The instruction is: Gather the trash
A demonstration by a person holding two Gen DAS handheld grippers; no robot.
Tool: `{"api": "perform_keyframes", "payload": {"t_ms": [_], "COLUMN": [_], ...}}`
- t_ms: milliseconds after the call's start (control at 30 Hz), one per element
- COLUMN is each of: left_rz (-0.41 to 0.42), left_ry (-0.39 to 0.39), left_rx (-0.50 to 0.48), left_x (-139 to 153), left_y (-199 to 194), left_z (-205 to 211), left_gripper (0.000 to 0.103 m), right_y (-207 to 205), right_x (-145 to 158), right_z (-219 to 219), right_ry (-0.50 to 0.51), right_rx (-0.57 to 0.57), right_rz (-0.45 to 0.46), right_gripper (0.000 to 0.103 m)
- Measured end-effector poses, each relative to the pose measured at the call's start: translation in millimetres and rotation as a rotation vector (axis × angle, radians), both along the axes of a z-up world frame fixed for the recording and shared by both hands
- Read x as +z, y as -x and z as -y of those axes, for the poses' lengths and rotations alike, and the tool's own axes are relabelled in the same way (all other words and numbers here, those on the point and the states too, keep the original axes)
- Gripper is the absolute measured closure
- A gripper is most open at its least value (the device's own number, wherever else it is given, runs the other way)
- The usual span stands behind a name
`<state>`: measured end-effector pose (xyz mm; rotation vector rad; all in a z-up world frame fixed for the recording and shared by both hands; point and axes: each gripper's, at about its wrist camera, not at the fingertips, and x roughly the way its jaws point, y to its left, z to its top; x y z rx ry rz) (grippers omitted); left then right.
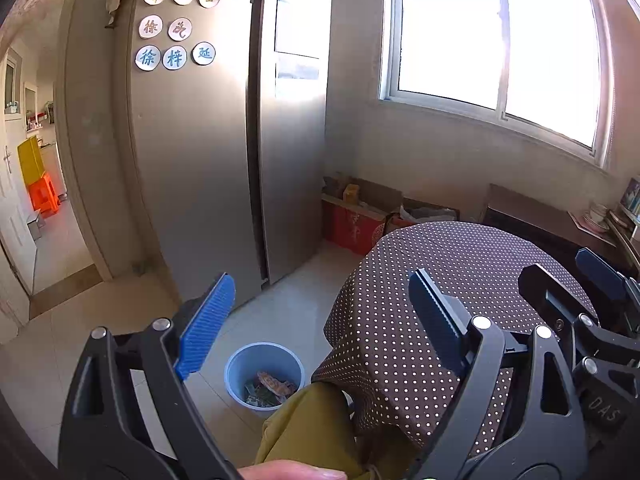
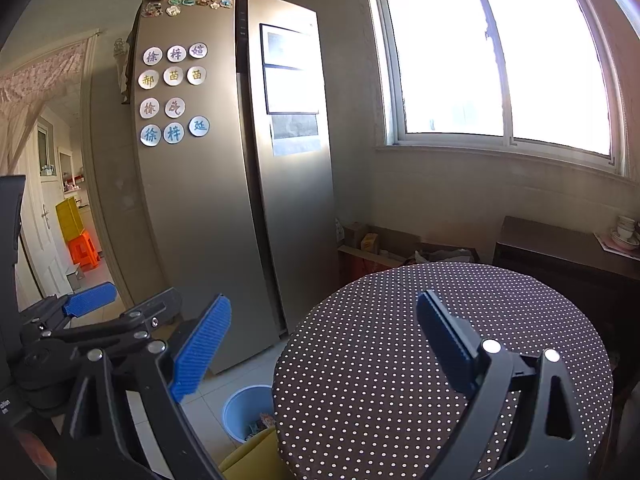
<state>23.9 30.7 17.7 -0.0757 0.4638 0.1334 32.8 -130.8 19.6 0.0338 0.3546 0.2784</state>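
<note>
Both grippers are spread wide and carry nothing: our left gripper (image 1: 320, 320) hangs over the table's near-left edge, our right gripper (image 2: 324, 344) above the table top. The only trash (image 1: 270, 390) we can find, a few crumpled wrappers, already lies in the blue bin (image 1: 240, 364), which stands on the floor tiles just beside the round table (image 1: 460, 264), to its left and well below both grippers. In the left wrist view the bin sits between the left gripper's fingers, lower in frame; in the right wrist view it is half hidden behind the table's rim. We judge the left gripper the nearer one. The polka-dot cloth shows no loose litter, so we reckon the collecting is nearly done. Behind the bin stands the fridge (image 2: 224, 200).
</note>
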Motion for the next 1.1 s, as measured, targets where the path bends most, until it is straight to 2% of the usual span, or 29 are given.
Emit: {"api": "perform_keyframes", "payload": {"t_ms": [1100], "left_rz": [-0.007], "left_ry": [0.015], "left_rx": [-0.006], "left_x": [-2.9], "left_y": [5.6], "left_z": [-8.4], "left_gripper": [0.016], "right_y": [4.7], "right_x": [-0.4], "right_z": [-4.5], "right_ry": [0.003], "right_rx": [0.001], "right_rz": [-0.002], "right_gripper": [0.01]}}
